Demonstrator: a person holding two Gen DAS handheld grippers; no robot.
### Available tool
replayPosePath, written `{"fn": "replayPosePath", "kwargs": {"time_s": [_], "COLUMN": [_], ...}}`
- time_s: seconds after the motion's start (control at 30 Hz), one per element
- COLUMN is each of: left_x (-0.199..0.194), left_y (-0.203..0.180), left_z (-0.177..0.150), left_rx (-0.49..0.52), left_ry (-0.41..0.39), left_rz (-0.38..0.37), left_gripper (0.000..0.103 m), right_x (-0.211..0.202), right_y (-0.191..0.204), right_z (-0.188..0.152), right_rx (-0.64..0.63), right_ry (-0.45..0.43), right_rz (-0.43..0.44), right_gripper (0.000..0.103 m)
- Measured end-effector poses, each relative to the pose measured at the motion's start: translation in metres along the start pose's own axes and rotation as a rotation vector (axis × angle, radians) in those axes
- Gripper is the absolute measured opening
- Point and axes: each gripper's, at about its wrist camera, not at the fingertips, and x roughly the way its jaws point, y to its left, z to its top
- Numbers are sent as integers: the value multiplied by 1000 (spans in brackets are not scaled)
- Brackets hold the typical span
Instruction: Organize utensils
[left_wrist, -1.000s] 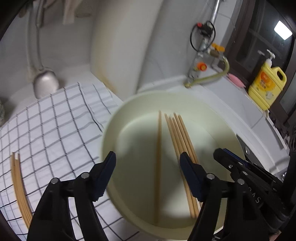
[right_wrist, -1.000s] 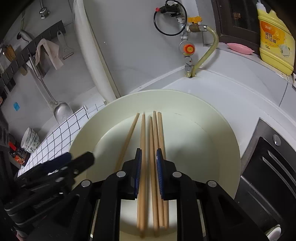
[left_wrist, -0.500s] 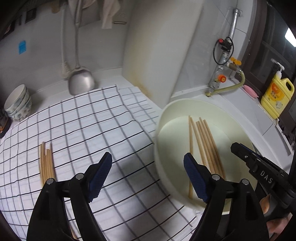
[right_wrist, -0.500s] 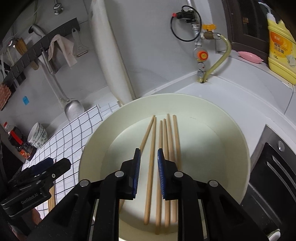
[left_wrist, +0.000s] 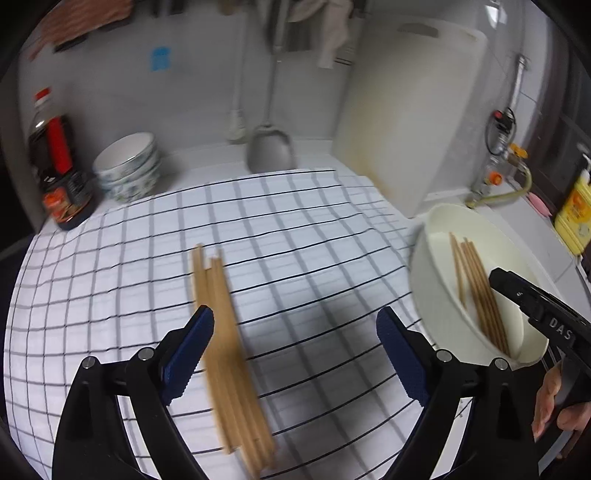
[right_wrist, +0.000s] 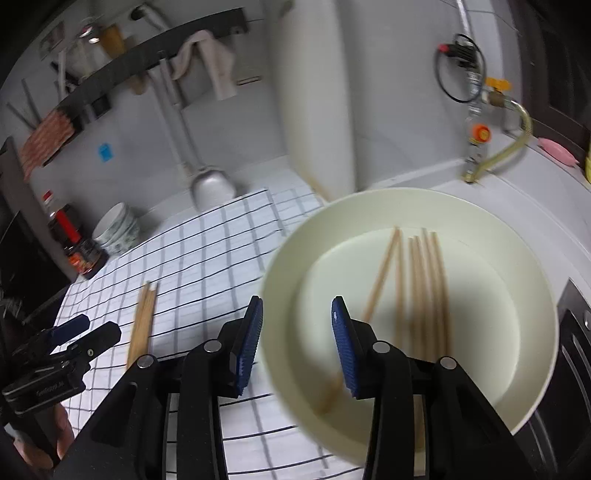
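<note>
A bundle of wooden chopsticks (left_wrist: 225, 350) lies on the checked cloth (left_wrist: 314, 236), just inside my left gripper's left finger. My left gripper (left_wrist: 295, 354) hovers over the cloth, its jaws opening wide and holding nothing. To the right stands a cream basin (left_wrist: 436, 295) with several chopsticks (left_wrist: 476, 288) in it. My right gripper (right_wrist: 297, 347) hangs over the left rim of the basin (right_wrist: 517, 236), its jaws opening and empty. The basin's chopsticks (right_wrist: 421, 288) lie ahead and to its right. The cloth bundle (right_wrist: 142, 321) and left gripper (right_wrist: 74, 339) show at lower left.
At the cloth's back stand a dark sauce bottle (left_wrist: 55, 162), stacked bowls (left_wrist: 127, 170) and a hanging ladle (left_wrist: 269, 147). A white cutting board (left_wrist: 406, 110) leans on the wall. A valve with hose (right_wrist: 480, 136) and yellow soap bottle (left_wrist: 576, 210) are right; a dark sink (right_wrist: 576, 332) adjoins the basin.
My left gripper has swung left from above the basin to over the cloth and its chopsticks, jaws wider. My right gripper has drawn back to the basin's left rim and spread its narrow jaws.
</note>
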Motion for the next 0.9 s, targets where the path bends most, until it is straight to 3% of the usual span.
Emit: {"fn": "replayPosePath", "kwargs": {"time_s": [0.2, 0.43, 0.9], "left_x": [-13, -17, 4], "left_y": [52, 96, 132], "left_z": [-22, -45, -58], "left_rx": [-59, -128, -154], "left_ry": [-14, -1, 37], "left_rz": [105, 154, 162], "left_gripper": [90, 90, 90], "right_x": [8, 39, 97], "right_y": [61, 124, 167], "right_z": [-15, -47, -61], "right_rx": [-135, -260, -333], "right_ry": [22, 95, 158], "right_rz": [84, 147, 132], "right_gripper": [46, 48, 48]}}
